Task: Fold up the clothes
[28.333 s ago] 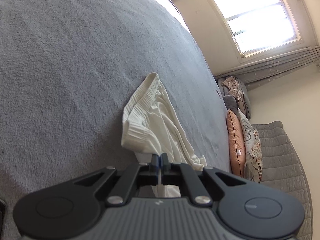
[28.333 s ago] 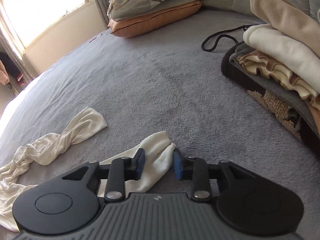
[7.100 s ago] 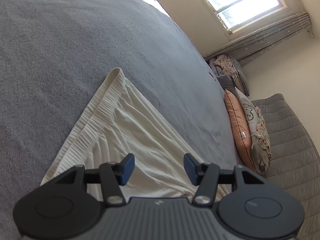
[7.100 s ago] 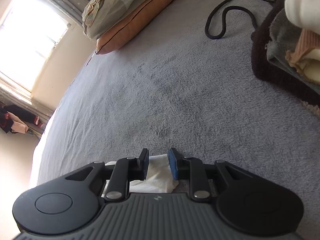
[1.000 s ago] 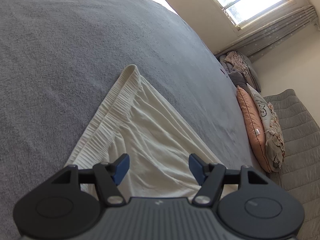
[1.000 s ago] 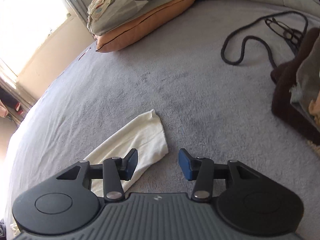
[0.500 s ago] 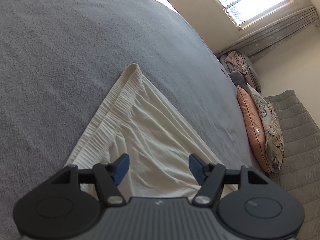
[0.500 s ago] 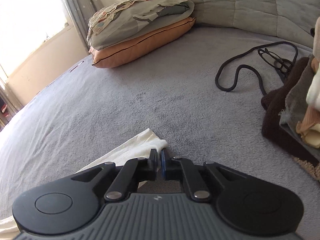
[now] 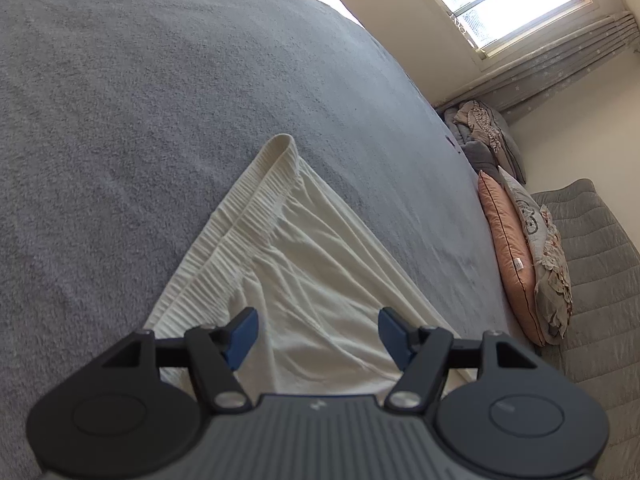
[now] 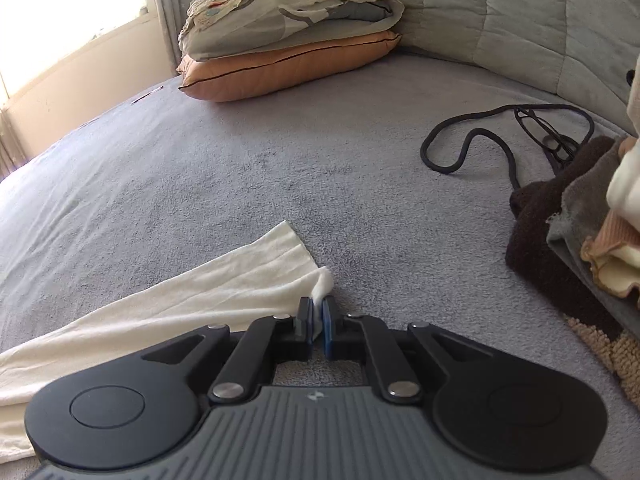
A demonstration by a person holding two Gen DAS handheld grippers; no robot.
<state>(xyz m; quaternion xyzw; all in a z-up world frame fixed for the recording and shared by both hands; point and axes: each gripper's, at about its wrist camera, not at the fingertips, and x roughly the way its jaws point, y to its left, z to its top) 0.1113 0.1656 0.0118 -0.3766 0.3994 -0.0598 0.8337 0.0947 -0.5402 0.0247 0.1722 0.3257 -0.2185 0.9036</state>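
Cream trousers (image 9: 304, 272) lie flat on the grey bed, ribbed waistband (image 9: 240, 216) toward the far left in the left wrist view. My left gripper (image 9: 318, 334) is open and empty, hovering over the cloth just below the waistband. In the right wrist view the trouser leg (image 10: 208, 292) runs from the lower left to its hem. My right gripper (image 10: 317, 322) is shut on the near corner of that hem, low over the bed.
A grey blanket (image 10: 280, 168) covers the bed. Two stacked pillows (image 10: 288, 36) lie at the far end. A black cord with glasses (image 10: 516, 132) lies at right. A pile of folded clothes (image 10: 592, 232) sits at the right edge. A window (image 9: 508, 4) is behind.
My right gripper went from open beside the hem to shut on the hem corner, and lowered toward the bed. The left gripper stays open and has barely moved.
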